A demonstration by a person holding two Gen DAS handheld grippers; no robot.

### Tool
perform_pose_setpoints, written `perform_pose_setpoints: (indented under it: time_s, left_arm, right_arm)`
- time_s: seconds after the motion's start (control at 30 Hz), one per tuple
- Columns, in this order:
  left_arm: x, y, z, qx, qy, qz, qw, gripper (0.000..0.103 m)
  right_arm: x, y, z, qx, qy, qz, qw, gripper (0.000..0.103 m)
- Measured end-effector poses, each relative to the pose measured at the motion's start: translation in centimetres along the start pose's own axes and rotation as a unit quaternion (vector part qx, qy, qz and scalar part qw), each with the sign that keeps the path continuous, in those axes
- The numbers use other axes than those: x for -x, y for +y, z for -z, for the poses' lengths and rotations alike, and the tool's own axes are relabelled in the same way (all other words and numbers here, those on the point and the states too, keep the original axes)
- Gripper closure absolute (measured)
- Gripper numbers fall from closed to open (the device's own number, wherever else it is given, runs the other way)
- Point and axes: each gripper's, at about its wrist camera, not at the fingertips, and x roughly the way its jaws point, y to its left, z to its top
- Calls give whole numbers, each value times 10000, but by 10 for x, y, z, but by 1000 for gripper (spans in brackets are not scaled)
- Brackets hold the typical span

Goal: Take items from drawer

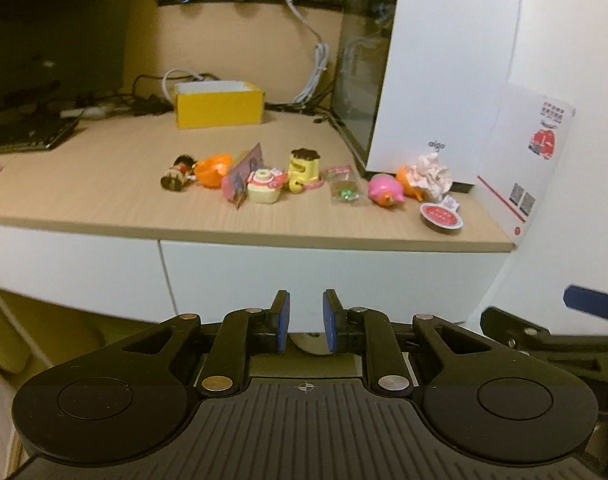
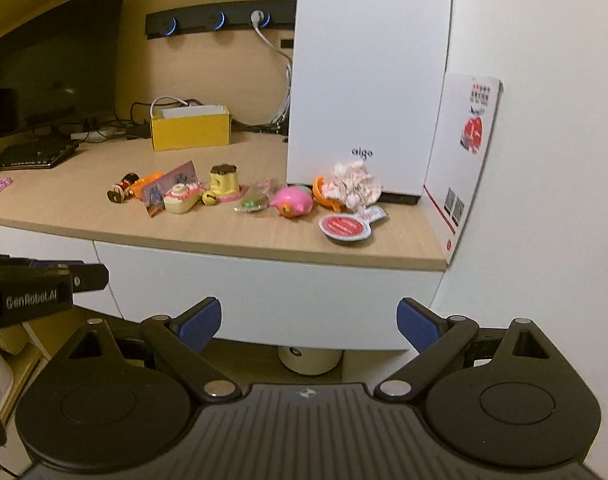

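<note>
- The left gripper [image 1: 306, 316] is empty; its blue pads [image 1: 283, 320] stand a narrow gap apart with nothing between them.
- The right gripper [image 2: 308, 322] stands wide, also empty. Neither holds a toy, so both look free for another pick.
- The drawer [image 2: 264, 292] sits under the desk [image 2: 104, 204]; its white front looks flush with the panel beside it, so it appears closed, though its inside cannot be seen.
- The items lie in a loose row along the desk's front half, probably set there within easy reach of the drawer just below.
- In the left view, at about 12 o'clock above the gripper, stands the yellow cake toy [image 1: 303, 168]. At 11 o'clock are the doll [image 1: 178, 172] and the orange toy [image 1: 213, 170].
- The card [image 1: 244, 174] leans against the cream cup toy [image 1: 265, 186], which likely props it upright.
- At 1 o'clock are the clear packet [image 1: 345, 184], the pink pig [image 1: 385, 191] and the crumpled wrapper [image 1: 431, 176], which touches the white tower [image 1: 444, 72]. The red sauce cup [image 1: 441, 216] lies nearest the edge.
- A yellow box [image 1: 218, 104] sits farther back, well apart from the row.
- Both grippers tilt downward, below desk height and facing the drawer front, a pose that suits reaching the drawer again or finishing.
- Judging by the many items out, the task seems well along.
- The sauce cup near the edge could be knocked off by a careless pass.
</note>
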Motion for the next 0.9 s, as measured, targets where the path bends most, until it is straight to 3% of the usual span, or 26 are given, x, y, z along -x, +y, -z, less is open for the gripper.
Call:
perform_pose_setpoints:
  time_s: [0.2, 0.37, 0.9]
  left_arm:
    - [2, -20, 9, 14, 33, -111, 9999, 83]
    - [1, -35, 18, -141, 92, 71, 9998, 83]
    - [9, -37, 25, -303, 158, 123, 9993, 83]
  right_arm:
    - [-6, -14, 12, -6, 178, -111, 9998, 8]
    - [-8, -23, 14, -206, 254, -20, 9995, 8]
    - [-7, -19, 18, -427, 379, -128, 9983, 8]
